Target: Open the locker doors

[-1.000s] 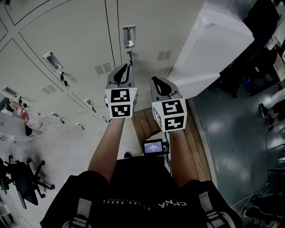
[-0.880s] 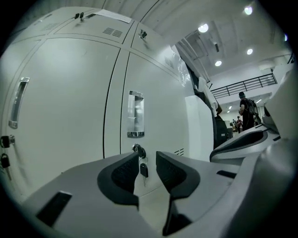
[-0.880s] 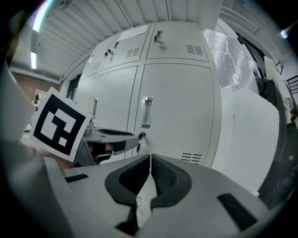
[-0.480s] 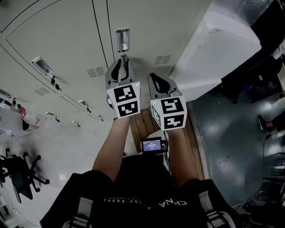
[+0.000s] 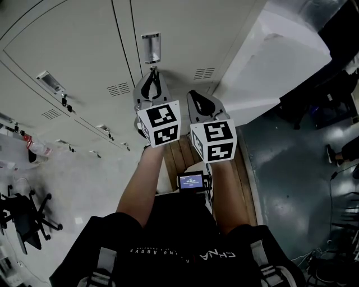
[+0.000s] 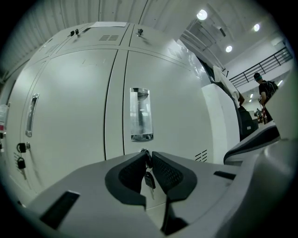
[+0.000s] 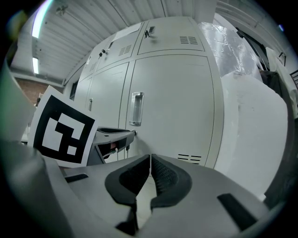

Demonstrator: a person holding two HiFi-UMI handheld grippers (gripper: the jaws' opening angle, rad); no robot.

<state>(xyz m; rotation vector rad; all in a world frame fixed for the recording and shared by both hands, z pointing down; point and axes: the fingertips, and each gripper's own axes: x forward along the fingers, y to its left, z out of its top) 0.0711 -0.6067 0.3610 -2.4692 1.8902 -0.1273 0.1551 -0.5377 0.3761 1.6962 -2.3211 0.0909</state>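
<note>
Two left gripper [image 6: 148, 157] jaws, just closing, pinch the small, likely stiff key [image 6: 145, 153]; locker door [image 6: 177, 116] handle [image 6: 140, 114] above them; right gripper [image 7: 150, 162] closed, empty.

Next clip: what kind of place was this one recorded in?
Probably the locker area of a workshop or industrial hall. It has a bank of grey metal lockers with a key in one lock, spotlights on a high ceiling, and a raised walkway railing behind.

Matt painted-metal locker door [image 6: 177, 116], glossy handle [image 6: 139, 114]
</note>
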